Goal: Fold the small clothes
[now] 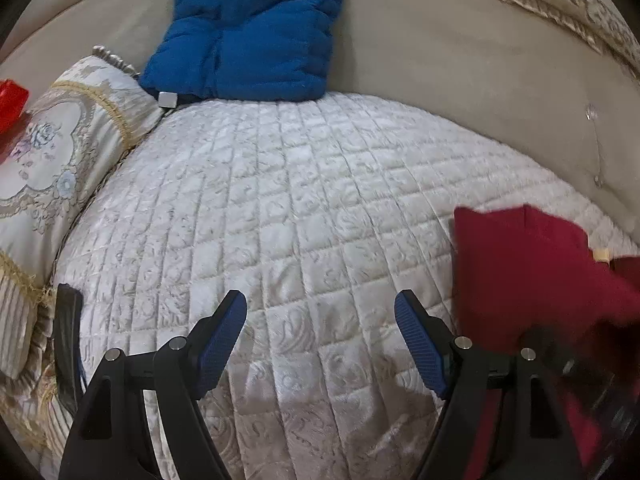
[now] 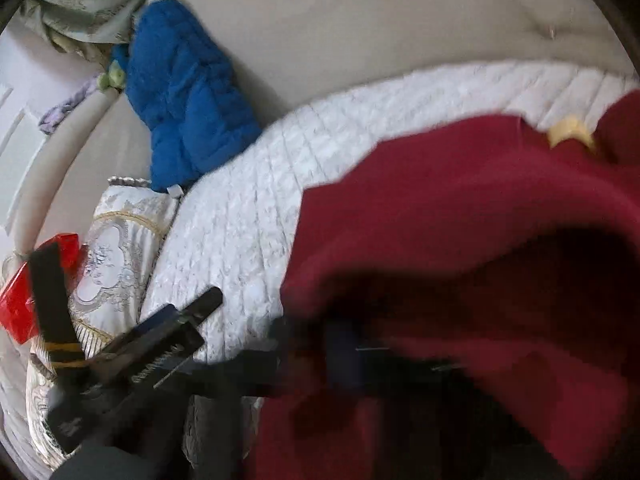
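Red garment (image 1: 532,272) at quilt (image 1: 280,208) edge, left tongs (image 1: 320,320) agape

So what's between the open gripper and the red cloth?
Only bare white quilt, seen in the left wrist view. The left gripper hangs open over it, and the dark red garment lies off to its right.

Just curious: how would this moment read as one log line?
left gripper open, empty | red garment blurred, draped over right gripper, grip unclear | quilted cover

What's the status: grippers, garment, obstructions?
Left gripper open, empty, over quilt. Right gripper buried in red garment; jaws unreadable. Blue jacket behind, clear.
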The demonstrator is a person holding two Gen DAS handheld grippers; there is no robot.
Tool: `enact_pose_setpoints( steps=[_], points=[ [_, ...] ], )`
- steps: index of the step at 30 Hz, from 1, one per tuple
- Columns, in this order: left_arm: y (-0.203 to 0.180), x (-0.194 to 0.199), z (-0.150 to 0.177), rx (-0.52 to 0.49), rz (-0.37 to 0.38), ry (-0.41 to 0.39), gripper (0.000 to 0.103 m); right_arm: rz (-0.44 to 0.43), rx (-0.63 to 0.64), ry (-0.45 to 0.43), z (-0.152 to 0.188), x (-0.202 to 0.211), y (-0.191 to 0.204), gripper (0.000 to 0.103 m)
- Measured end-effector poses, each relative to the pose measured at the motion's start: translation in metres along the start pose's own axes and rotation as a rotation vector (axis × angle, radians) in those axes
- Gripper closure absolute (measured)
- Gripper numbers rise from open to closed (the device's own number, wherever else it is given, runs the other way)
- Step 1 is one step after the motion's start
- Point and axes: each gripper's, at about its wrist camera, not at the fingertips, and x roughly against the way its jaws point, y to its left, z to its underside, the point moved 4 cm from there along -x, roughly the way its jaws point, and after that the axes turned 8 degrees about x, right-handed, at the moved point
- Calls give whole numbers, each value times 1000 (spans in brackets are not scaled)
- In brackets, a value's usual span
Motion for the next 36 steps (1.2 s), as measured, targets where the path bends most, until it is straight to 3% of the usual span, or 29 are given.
enact_pose_setpoints(
  steps=[2,5,8,10,12,15,18,21,23,24,25,28,34,36],
  points=[
    [3,1,-3,20,5,-6,45,-68,-3,7,16,-7,16,96],
    [2,1,-4,29,7,-11,45,-43,26,45,33,-22,24,96],
    [-5,2,-2,5,22,-11,45,-49,4,104,44,-8,17,86],
    [-10,4,-1,-10,35,-16,45,-23,51,119,49,20,16,70],
    [-17,7,2,-25,60,-16,45,57,126,63,49,62,11,57],
    [-27,10,5,-51,84,-21,45,225,165,-99,40,142,-13,36],
    [-36,13,10,-68,116,-29,45,521,130,-225,24,198,-59,22],
    [-52,14,16,-124,139,-31,45,708,76,-180,8,202,-107,22],
    [-60,12,21,-161,140,-24,45,701,59,-110,7,191,-128,36],
    [-64,9,24,-178,134,-16,45,667,41,-86,9,186,-134,76],
    [-66,6,26,-190,123,-9,45,632,19,-85,12,186,-137,94],
    [-67,-4,30,-204,89,17,45,633,42,-160,14,196,-129,95],
    [-72,-12,36,-237,56,25,45,696,29,-66,24,179,-150,94],
    [-72,-12,37,-237,56,22,45,691,17,-94,25,189,-142,87]
  ],
)
